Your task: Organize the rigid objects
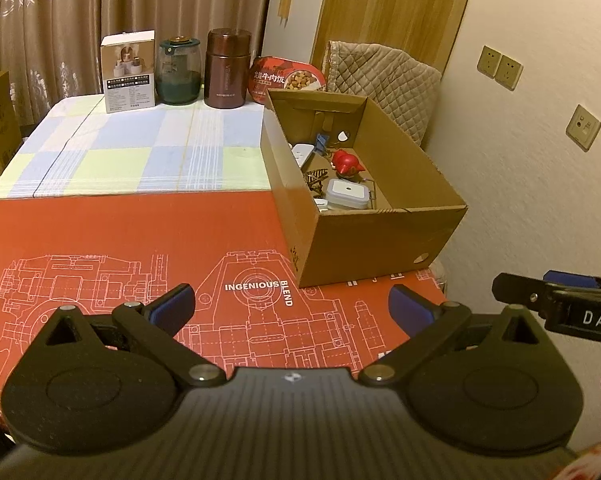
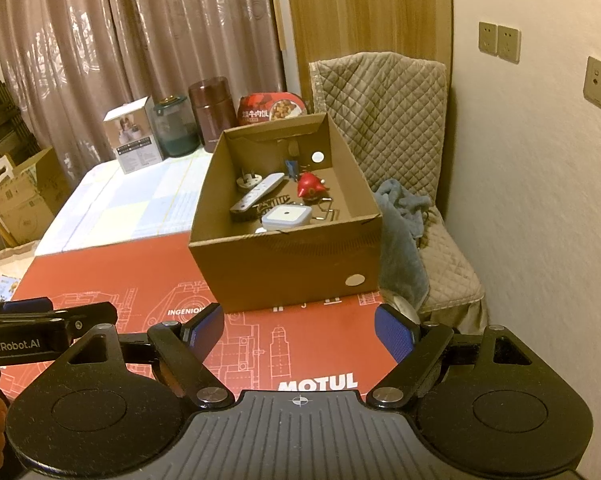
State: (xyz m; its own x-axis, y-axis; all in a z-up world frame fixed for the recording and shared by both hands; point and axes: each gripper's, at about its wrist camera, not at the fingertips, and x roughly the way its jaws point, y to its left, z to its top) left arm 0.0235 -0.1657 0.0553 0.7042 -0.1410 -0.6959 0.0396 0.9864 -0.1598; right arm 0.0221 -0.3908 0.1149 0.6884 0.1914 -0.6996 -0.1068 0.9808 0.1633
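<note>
Upper left of the frame there's a white product box (image 1: 129,72), a green-lidded glass jar (image 1: 179,70) and a brown thermos (image 1: 228,68) lined up along the checkered cloth (image 1: 132,152), plus a quilted chair (image 2: 396,120) with a blue towel (image 2: 402,216).

Cardboard box (image 1: 364,236) of small items
</note>
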